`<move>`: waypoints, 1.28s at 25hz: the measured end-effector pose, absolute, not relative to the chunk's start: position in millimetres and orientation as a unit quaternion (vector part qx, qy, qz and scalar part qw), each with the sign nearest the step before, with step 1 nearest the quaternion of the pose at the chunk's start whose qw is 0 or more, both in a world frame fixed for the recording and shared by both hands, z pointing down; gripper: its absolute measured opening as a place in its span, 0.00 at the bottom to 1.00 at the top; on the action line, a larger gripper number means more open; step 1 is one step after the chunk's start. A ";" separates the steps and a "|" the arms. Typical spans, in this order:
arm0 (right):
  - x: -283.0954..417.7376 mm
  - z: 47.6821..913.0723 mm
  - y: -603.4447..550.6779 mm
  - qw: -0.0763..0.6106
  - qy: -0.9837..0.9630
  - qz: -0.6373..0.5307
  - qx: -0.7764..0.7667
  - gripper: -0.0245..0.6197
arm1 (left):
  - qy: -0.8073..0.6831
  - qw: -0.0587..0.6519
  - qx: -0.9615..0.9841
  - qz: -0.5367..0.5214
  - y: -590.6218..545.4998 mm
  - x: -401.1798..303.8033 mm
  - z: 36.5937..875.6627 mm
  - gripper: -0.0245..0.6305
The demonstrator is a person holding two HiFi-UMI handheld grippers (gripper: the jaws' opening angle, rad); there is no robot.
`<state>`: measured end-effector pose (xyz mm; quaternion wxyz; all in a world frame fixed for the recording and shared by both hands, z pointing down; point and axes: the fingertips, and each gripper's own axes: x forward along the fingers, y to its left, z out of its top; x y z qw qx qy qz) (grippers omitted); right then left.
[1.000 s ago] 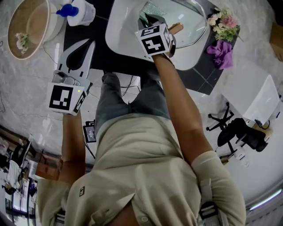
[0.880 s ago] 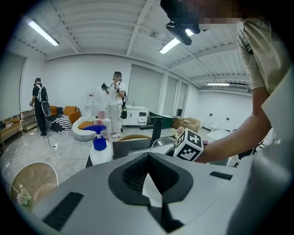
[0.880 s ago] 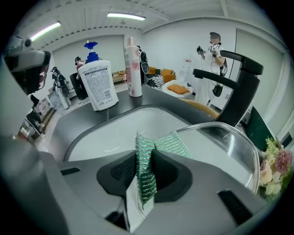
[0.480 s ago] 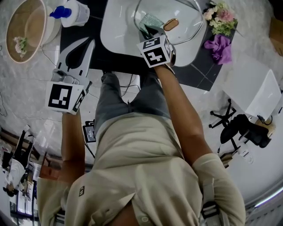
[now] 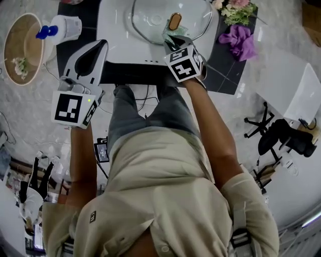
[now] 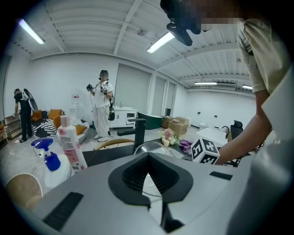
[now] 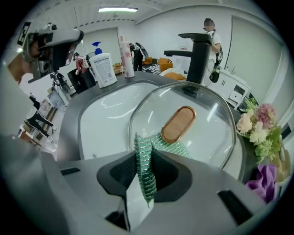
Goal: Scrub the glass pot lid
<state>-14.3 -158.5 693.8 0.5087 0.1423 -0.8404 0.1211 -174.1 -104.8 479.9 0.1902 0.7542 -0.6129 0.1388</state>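
The glass pot lid [image 5: 150, 17] lies in the white sink, its copper-coloured handle [image 5: 174, 21] on top. My right gripper [image 5: 172, 39] is shut on a green scrub cloth [image 7: 146, 176], whose free end rests on the lid [image 7: 206, 124] just below the handle [image 7: 178, 124]. My left gripper [image 5: 102, 44] hovers over the sink's left front edge, shut with nothing between its jaws [image 6: 148, 156]. In the left gripper view the lid [image 6: 154, 148] shows as a shiny dome beyond the jaws.
A black faucet [image 7: 197, 55] rises behind the sink basin [image 7: 105, 124]. A white pump bottle [image 5: 62, 29] and a wooden bowl [image 5: 22, 45] stand to the left. Flowers [image 5: 235, 10] and a purple cloth [image 5: 241, 40] lie to the right. Other people stand in the room behind.
My right gripper has drawn the green cloth back from beside the handle to the lid's near side. The left gripper has stayed put.
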 end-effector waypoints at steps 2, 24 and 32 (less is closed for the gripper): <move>-1.5 693.0 -162.3 0.515 -0.838 0.116 0.141 0.18 | -0.608 0.189 0.759 0.140 -112.6 -165.0 478.8 0.06; 54.9 684.3 -231.0 0.526 -0.823 0.099 0.188 0.18 | -0.595 0.190 0.766 0.150 -136.6 -143.6 480.6 0.06; 28.2 706.3 -200.2 0.540 -0.821 0.103 0.154 0.18 | -0.616 0.193 0.750 0.145 -118.4 -178.9 493.6 0.06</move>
